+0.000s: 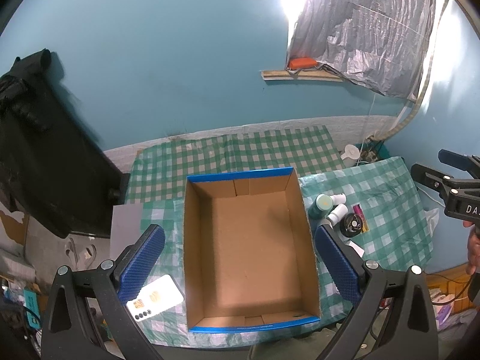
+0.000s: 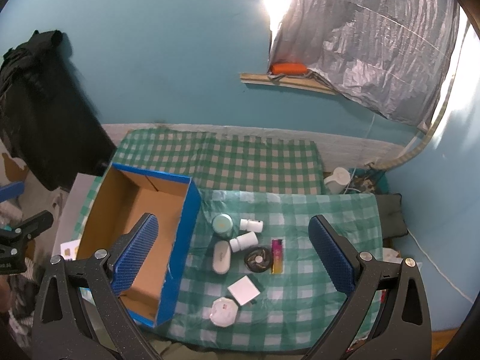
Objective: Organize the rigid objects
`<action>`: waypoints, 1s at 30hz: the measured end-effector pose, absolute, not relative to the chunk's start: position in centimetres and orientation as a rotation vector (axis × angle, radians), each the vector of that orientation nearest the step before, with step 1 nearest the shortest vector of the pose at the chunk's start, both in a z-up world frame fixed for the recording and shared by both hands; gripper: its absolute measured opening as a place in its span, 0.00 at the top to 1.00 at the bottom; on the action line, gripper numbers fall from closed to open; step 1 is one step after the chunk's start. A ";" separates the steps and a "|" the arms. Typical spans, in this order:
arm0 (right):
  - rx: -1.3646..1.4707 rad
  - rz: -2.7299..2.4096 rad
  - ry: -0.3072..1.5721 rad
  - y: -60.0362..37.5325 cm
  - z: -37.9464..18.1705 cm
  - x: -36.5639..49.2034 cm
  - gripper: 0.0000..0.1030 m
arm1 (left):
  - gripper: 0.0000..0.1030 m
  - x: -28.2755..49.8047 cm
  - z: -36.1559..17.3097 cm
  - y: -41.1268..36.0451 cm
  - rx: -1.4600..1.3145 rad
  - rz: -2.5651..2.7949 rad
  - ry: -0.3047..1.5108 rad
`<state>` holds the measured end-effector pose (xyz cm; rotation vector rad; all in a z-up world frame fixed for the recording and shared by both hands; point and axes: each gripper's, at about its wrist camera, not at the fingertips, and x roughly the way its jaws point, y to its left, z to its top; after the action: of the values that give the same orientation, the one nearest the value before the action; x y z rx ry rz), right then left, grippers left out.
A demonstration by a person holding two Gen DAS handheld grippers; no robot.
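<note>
Since the cardboard box [image 1: 249, 249] shows only a bare brown floor at the centre of the left wrist view, the sorting looks to be at its very start: as far as can be seen, nothing has gone in yet. Everything to be organized lies on the green checked cloth [image 2: 300, 300] to the right of the box, in the middle of the right wrist view: a teal jar [image 2: 222, 225], two small white bottles [image 2: 251, 225] [image 2: 243, 241], a white oblong case [image 2: 222, 256], a dark round disc [image 2: 258, 258], a pink and yellow lighter [image 2: 277, 256], a white square box [image 2: 243, 290] and a white round container [image 2: 223, 311] lowest in the group. A white card [image 1: 156, 297] lies on the other side of the box, at lower left in the left wrist view.

Both tongs stand wide with nothing between them. The left gripper [image 1: 240, 265] hangs over the box, its fingers straddling the walls. The right gripper [image 2: 234, 253] hangs above the cluster, roughly over the oblong case and the disc. By my judgement every piece remains to be moved.
</note>
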<state>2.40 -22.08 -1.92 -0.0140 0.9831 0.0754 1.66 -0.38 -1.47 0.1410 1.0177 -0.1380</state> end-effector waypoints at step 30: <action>-0.047 0.086 0.996 -21.0 -2.2 2.1 0.05 | 0.02 1.5 -2.2 0.2 0.158 -0.130 1.030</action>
<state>2.07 -20.99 -2.16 -0.0469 0.9961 0.0861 1.52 0.17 -2.21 0.1582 1.0303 -0.1297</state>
